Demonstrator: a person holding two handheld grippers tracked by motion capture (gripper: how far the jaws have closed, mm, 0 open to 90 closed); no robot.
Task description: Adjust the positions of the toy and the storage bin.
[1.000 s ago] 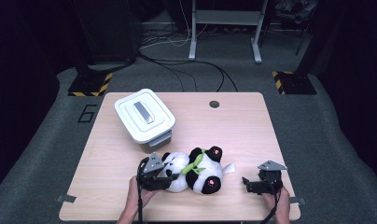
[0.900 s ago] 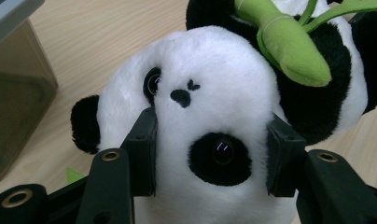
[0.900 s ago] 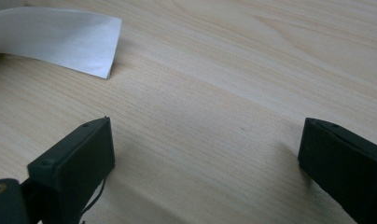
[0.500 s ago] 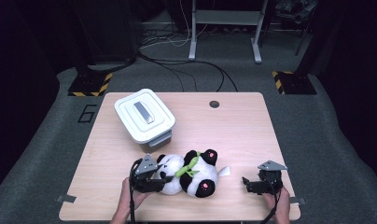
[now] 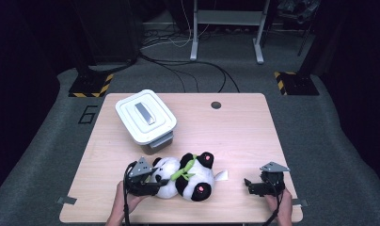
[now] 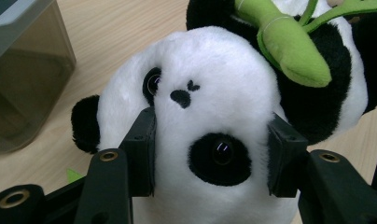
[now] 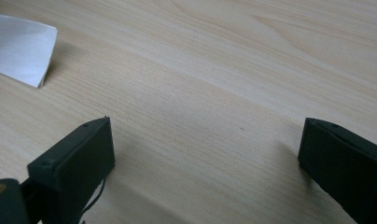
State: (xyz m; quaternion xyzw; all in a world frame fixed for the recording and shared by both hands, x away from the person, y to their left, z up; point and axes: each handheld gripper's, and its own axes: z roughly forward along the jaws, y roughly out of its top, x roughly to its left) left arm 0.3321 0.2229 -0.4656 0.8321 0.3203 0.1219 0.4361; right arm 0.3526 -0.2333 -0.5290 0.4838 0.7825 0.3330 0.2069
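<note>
While its jaws are pressing into both sides of the plush panda's (image 6: 214,140) white head, the left gripper (image 5: 153,184) is holding the toy low on the tabletop (image 5: 244,136), near the front edge. Lying on its back, the panda is clutching a green bamboo sprig (image 6: 289,42). Just behind it is sitting a lidded white box (image 5: 146,117). Well apart, the right gripper (image 7: 205,158) is resting with jaws spread wide over bare wood.
</note>
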